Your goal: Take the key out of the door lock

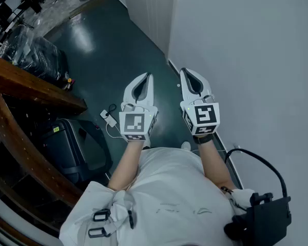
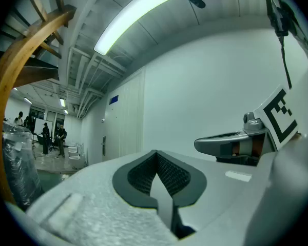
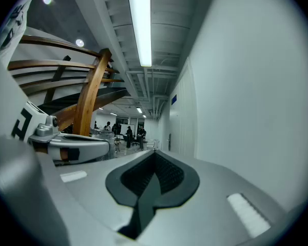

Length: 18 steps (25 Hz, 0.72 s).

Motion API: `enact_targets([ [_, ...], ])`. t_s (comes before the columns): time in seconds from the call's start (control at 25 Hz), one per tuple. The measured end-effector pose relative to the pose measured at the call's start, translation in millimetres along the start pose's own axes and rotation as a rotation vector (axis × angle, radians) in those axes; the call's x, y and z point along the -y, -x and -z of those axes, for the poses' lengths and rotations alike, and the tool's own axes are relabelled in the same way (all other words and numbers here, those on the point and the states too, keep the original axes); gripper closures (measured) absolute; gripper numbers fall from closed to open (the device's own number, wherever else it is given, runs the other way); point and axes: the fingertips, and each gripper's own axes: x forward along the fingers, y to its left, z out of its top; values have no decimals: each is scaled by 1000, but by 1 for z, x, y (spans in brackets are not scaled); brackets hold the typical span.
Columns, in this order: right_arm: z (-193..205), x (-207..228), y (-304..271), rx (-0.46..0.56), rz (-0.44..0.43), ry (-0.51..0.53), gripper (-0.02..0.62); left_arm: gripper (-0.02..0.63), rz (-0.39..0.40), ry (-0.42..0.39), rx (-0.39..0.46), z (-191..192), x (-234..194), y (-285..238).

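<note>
Both grippers are held level, side by side, pointing down a corridor beside a white wall. My left gripper is shut with nothing between its black pads. My right gripper is likewise shut and empty, its pads pressed together. Far ahead, a white door with a dark handle is set into the wall; the same handle shows in the right gripper view. The door is too distant to make out a lock or a key. Neither gripper is near the door.
A curved wooden stair rail and a dark suitcase stand to the left. A white charger with its cable lies on the dark green floor. Several people stand at the corridor's far end.
</note>
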Motion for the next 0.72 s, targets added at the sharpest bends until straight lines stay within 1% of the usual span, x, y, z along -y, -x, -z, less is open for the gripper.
enact_targets([
  [0.2, 1, -40, -27, 4, -2, -9, 592, 611, -31, -8, 7, 0, -49, 17],
  [0.36, 0, -80, -50, 7, -15, -24, 592, 611, -60, -40, 10, -2, -91, 37],
  [0.48, -3, -111, -69, 22, -24, -29, 592, 611, -87, -50, 11, -3, -120, 52],
  [0.6, -6, -140, -87, 33, -27, -30, 592, 611, -142, -40, 8, 0, -152, 69],
  [0.72, -6, -160, -101, 31, -21, -25, 591, 611, -213, -27, 12, 3, -182, 83],
])
